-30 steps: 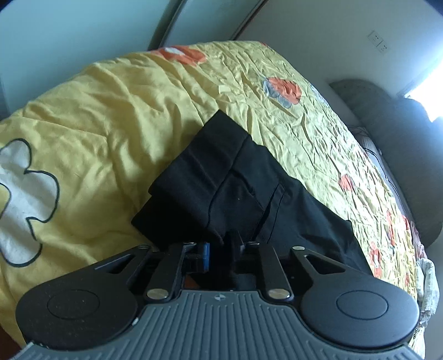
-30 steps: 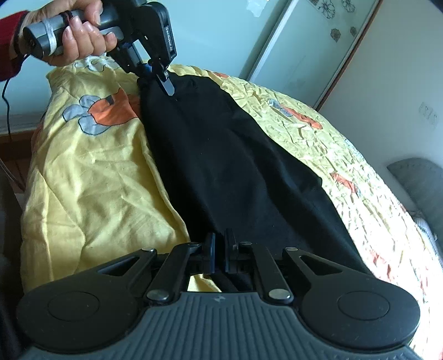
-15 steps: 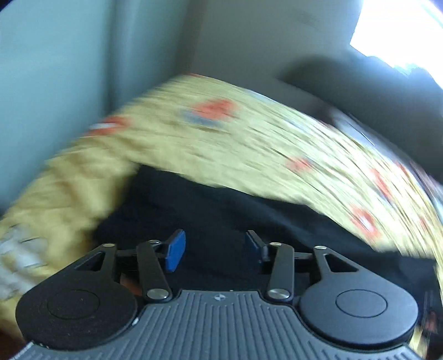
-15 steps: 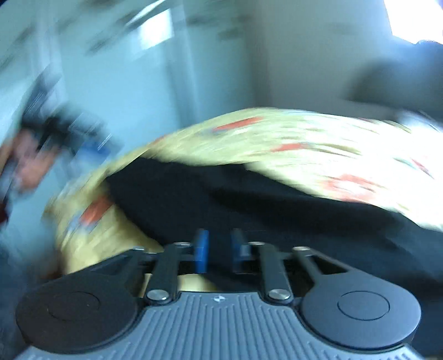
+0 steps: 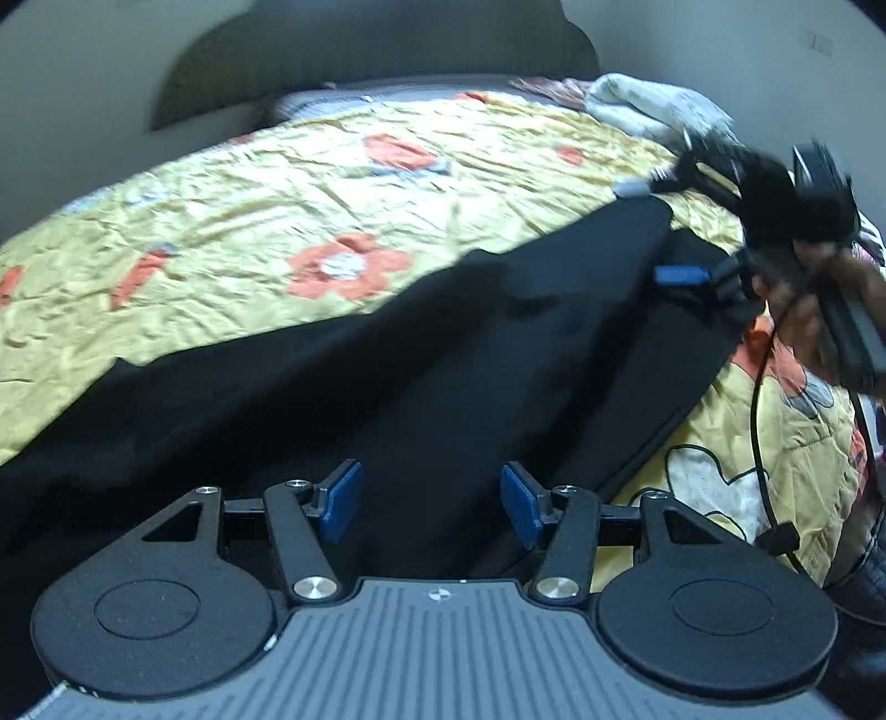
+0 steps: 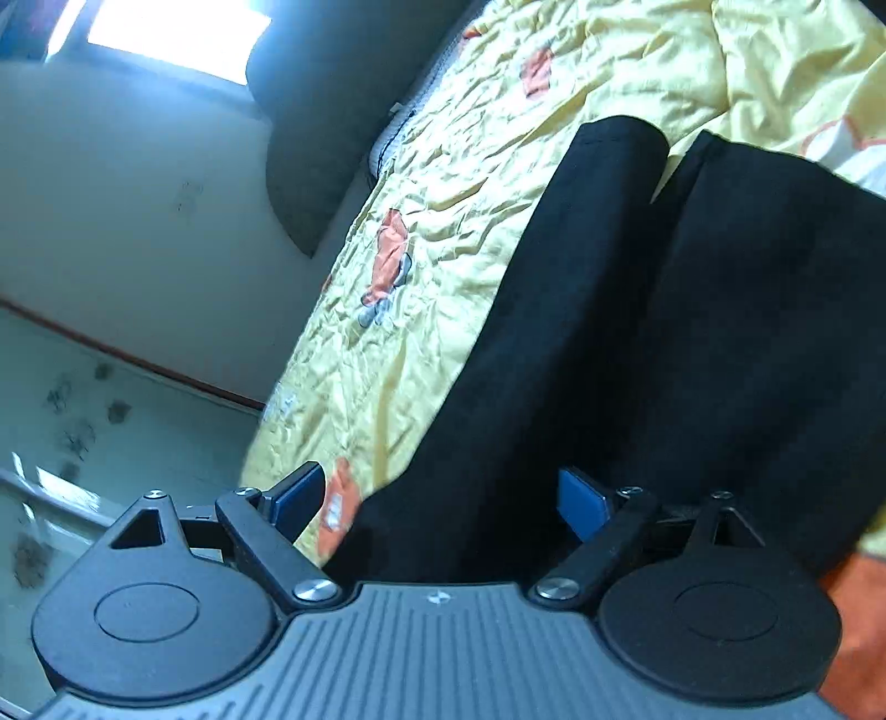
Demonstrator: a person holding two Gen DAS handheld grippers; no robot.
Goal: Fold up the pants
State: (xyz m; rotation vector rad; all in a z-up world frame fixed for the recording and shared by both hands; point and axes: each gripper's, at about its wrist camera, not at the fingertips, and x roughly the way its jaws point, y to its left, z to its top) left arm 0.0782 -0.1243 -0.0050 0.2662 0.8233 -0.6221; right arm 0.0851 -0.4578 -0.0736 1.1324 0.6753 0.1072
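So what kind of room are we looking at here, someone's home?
Most likely a bedroom in a home. A bed fills the view, covered by a yellow quilt with orange flowers, with a dark padded headboard against the wall. Black pants lie spread across the quilt.

A home bedroom: yellow flowered bedspread (image 5: 343,183), padded headboard (image 5: 376,61), crumpled bedding (image 5: 653,105).
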